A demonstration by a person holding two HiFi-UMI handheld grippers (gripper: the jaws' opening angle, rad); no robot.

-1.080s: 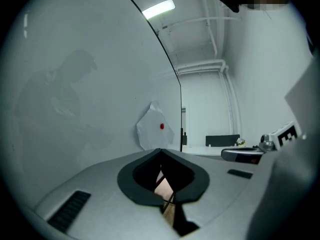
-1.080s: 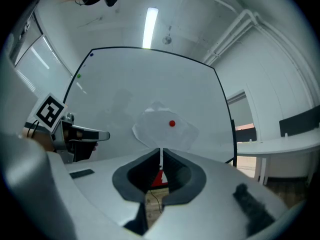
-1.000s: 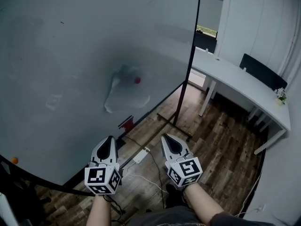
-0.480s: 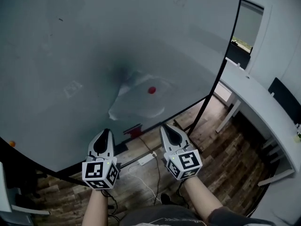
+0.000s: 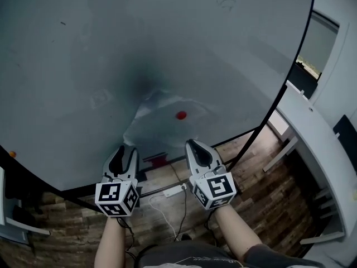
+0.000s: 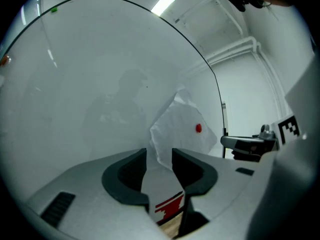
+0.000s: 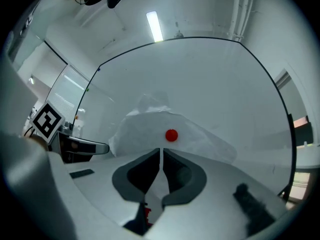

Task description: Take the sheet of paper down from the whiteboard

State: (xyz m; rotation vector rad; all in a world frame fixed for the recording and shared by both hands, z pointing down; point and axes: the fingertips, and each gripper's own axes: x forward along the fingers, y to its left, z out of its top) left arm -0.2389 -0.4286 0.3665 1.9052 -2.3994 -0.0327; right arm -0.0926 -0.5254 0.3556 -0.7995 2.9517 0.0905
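Note:
A crumpled white sheet of paper (image 5: 158,126) hangs on the whiteboard (image 5: 167,43), pinned by a red round magnet (image 5: 181,115). Both grippers point level at the board, just below the sheet and short of it. My left gripper (image 5: 125,150) is under the sheet's lower left corner; its jaws are opening with nothing between them. In the left gripper view the paper (image 6: 181,126) and magnet (image 6: 198,128) lie beyond the left gripper (image 6: 159,152). My right gripper (image 5: 193,144) is shut and empty. In the right gripper view the magnet (image 7: 171,135) sits just above the right gripper (image 7: 161,151), on the paper (image 7: 140,129).
A white desk (image 5: 321,149) stands at the right beyond the board's black frame. A cable with a white plug (image 5: 174,190) lies on the wooden floor below. A red label (image 5: 154,159) is at the board's lower edge, a small orange magnet (image 5: 12,154) at the left.
Both grippers have come closer to the board and the sheet. The left gripper's jaws, shut before, now stand apart. The right gripper stays shut.

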